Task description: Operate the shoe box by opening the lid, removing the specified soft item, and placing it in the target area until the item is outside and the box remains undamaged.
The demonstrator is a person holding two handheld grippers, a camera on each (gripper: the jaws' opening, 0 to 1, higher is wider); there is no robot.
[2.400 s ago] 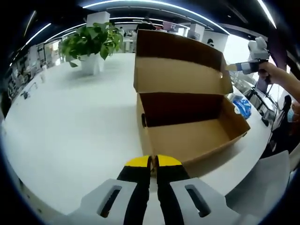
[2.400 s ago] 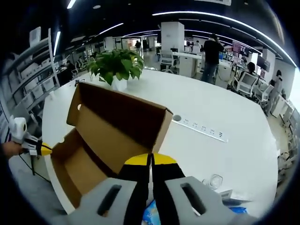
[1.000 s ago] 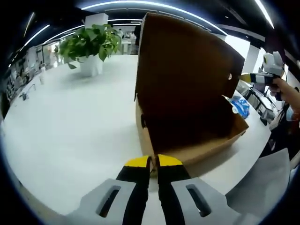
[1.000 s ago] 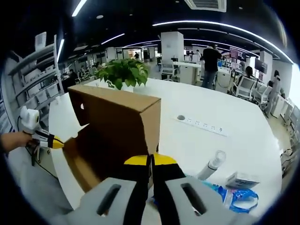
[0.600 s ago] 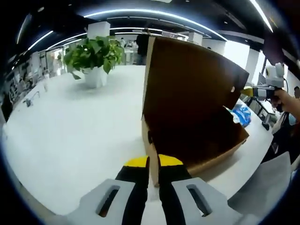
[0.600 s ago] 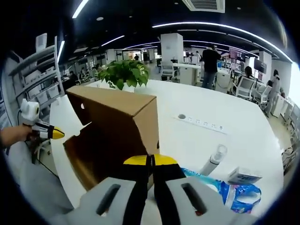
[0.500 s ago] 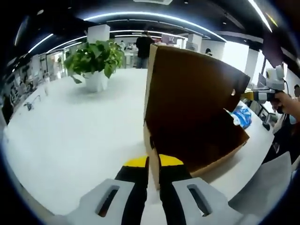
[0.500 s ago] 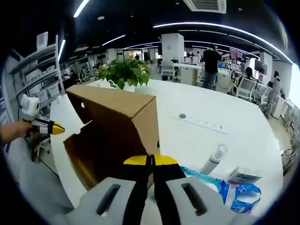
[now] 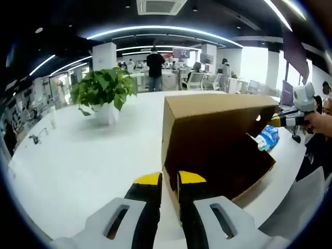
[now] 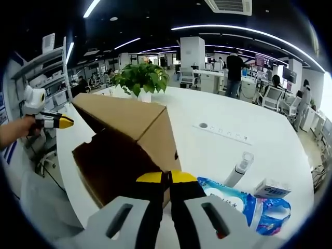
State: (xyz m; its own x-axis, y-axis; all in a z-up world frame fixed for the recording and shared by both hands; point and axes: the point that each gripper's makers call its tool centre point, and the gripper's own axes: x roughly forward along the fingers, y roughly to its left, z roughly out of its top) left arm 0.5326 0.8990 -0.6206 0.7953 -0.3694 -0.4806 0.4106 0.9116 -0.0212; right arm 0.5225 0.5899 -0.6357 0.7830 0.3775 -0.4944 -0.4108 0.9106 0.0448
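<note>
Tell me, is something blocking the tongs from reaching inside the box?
Yes. The cardboard lid hangs low over the shoe box, leaving just a dark gap along one side, so it covers the inside. The right tongs sit shut at a box corner, the left tongs at another.

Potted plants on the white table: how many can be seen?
1. The potted plant stands on the white table beyond the shoe box. The box might hide others.

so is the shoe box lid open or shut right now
Nearly shut, not flat: the shoe box lid slants down over the base, with a dark gap under its raised edge.
</note>
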